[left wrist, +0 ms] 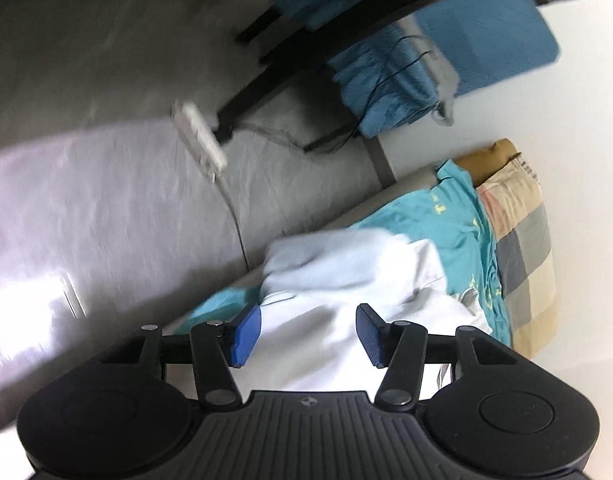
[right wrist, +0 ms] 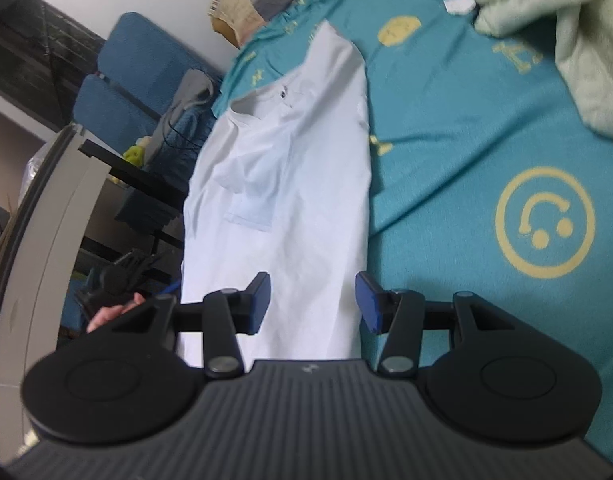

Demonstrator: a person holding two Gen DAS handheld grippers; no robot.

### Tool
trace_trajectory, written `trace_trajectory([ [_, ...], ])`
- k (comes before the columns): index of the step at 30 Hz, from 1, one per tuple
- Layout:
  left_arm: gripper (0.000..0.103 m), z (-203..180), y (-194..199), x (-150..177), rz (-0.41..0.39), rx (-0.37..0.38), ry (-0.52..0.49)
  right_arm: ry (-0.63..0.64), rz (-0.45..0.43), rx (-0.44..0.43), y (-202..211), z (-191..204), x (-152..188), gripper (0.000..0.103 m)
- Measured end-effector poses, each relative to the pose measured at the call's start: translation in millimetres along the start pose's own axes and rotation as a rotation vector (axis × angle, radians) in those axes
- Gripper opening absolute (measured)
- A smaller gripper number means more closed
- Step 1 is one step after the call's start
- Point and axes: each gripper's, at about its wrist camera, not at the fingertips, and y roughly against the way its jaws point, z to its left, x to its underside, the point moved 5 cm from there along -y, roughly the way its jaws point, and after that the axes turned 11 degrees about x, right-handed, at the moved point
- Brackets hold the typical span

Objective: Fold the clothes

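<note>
A white shirt [right wrist: 290,168] lies folded lengthwise on a teal bedsheet [right wrist: 466,120] with yellow smiley prints, collar at the far end. My right gripper [right wrist: 312,304] hovers open over its near end, nothing between the blue pads [right wrist: 366,306]. In the left wrist view the same white shirt [left wrist: 346,280] is rumpled near the bed's edge, and my left gripper [left wrist: 306,334] stands open just above it, empty. A hand [right wrist: 110,314] holding the other gripper shows at the left of the right wrist view.
A pale green blanket [right wrist: 566,40] is heaped at the bed's far right. A plaid pillow [left wrist: 522,240] lies at the head. Beside the bed are blue chair cushions [left wrist: 486,28], a black table frame [left wrist: 266,76], and a power strip [left wrist: 200,136] with cable on the grey floor.
</note>
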Motion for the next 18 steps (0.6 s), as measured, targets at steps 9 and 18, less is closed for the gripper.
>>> trace_trajectory([
  [9,0.056,24.5,-25.1,-14.7,-0.007,0.023,0.046,0.059,0.04,0.045,-25.5,11.8,8.0,0.05],
  [18,0.053,29.1,-45.4,-25.1,0.036,0.257,0.184,0.139,0.063,0.093,-42.8,22.9,17.6,0.05],
])
